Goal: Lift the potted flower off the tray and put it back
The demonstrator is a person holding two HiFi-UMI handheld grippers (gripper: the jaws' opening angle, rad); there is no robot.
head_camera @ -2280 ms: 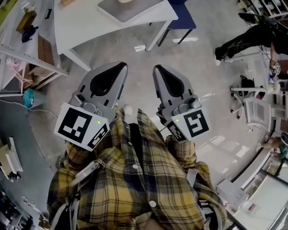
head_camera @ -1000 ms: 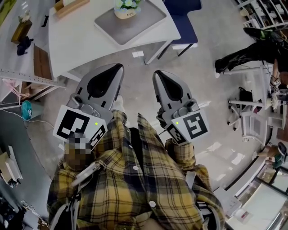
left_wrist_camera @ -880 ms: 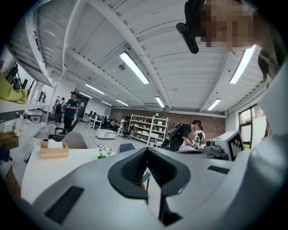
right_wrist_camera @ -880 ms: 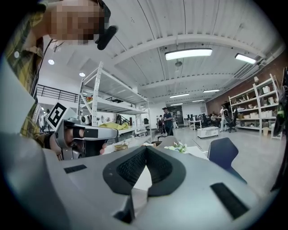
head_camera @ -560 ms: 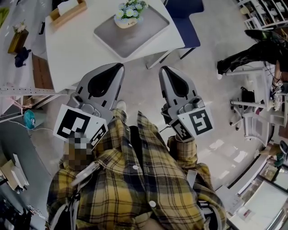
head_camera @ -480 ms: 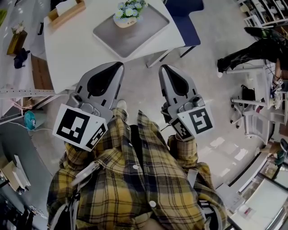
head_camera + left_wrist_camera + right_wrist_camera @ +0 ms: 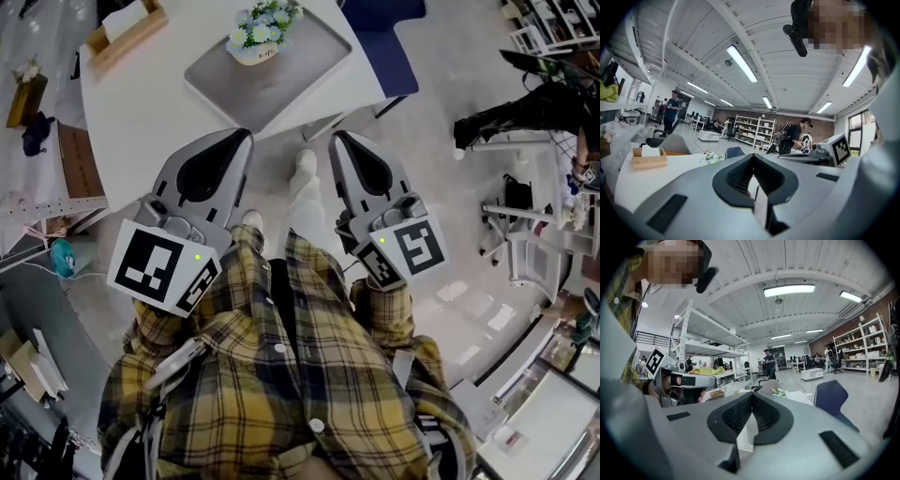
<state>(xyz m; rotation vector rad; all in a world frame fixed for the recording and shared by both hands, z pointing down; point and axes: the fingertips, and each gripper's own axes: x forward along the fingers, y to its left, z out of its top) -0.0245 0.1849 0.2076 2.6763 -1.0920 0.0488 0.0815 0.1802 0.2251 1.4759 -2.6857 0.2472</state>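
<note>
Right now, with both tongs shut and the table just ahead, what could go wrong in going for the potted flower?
1. The left tongs and right tongs are shut; unless opened first, they would likely shove the potted flower and could tip it.
2. It stands near the far edge of the tray, so a push may slide it off.
3. Blooms spread over the pot; a high grip might crush them.
</note>
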